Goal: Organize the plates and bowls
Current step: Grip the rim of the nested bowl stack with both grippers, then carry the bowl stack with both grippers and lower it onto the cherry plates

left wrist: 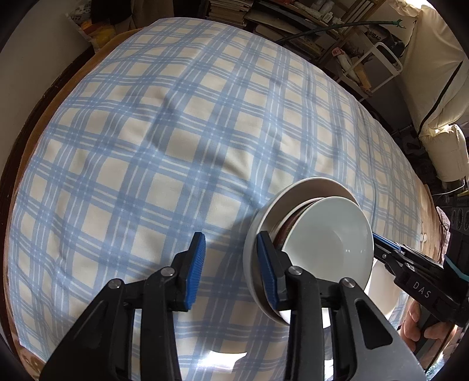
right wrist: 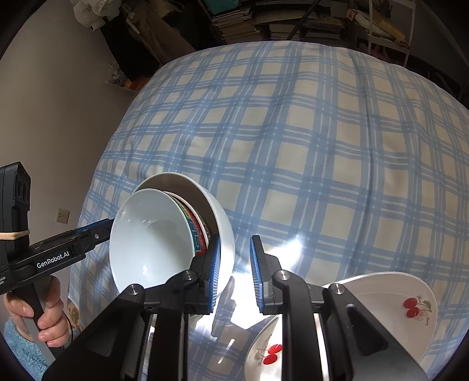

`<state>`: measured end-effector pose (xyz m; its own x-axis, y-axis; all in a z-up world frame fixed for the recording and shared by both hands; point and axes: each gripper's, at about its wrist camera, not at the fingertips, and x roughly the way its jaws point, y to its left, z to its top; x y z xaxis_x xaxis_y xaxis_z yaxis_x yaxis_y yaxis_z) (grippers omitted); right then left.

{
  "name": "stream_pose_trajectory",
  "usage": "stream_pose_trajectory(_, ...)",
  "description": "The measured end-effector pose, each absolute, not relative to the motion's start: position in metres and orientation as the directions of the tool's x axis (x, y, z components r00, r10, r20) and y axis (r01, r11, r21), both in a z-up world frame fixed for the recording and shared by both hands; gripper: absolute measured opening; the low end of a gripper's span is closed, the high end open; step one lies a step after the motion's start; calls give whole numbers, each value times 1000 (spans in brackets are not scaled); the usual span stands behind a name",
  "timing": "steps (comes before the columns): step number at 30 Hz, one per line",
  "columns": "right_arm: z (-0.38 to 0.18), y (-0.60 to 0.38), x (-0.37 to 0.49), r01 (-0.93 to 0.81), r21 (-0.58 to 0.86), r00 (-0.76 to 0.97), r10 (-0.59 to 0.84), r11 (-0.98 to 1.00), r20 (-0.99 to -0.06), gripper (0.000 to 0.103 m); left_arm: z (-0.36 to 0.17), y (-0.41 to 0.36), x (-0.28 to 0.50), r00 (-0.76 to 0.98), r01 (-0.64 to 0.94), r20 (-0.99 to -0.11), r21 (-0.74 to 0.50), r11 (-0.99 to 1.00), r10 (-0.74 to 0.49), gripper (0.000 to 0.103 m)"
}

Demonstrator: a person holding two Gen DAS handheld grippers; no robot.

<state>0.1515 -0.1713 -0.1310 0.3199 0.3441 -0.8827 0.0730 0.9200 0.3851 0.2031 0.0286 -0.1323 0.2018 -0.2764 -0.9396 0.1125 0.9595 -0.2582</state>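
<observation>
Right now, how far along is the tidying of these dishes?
Done: three bowls are nested, the small white bowl in the patterned bowl in the large white bowl. In hand: that stack is tipped on edge between the open left tool and the open right tool. Left: the far cherry plate and the near cherry plate don't look neatly stacked.

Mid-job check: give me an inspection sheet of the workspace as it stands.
Surface: blue plaid tablecloth, wrinkled, with glare near the front edge.
Job's things: nested bowl stack, tilted on edge between the two grippers; two cherry-print plates at front right.
Clutter: nothing seen on the cloth.
Grippers: left gripper open, its right finger against the stack; right gripper open, its left finger against the stack.
Cables: green cord by the shelves.
Surroundings: bookshelves, wall socket, white rack.
</observation>
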Motion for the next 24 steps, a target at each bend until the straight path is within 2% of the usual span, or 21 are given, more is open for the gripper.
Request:
stream_pose_trajectory(1,-130,-170,151,70,375,321,335,924,-886,22,-133,25,204,200,121,-939,-258,958,-279,28)
stream_pose_trajectory(3,-130,-169,151,62,371,323,333,927,-886,20,-133,20,201,196,142,-940,-253,957,-278,16)
stream_pose_trajectory(5,-130,-168,151,55,382,318,346,923,-883,13,-132,11,199,183,177,-942,-249,952,-280,4)
stream_pose_trajectory(9,-131,-163,151,51,377,306,344,925,-887,9,-136,0,193,195,223,-959,-163,961,-208,4)
stream_pose_trajectory(24,-136,-164,150,114,378,314,327,919,-891,10,-138,3,194,196,182,-956,-185,966,-220,3)
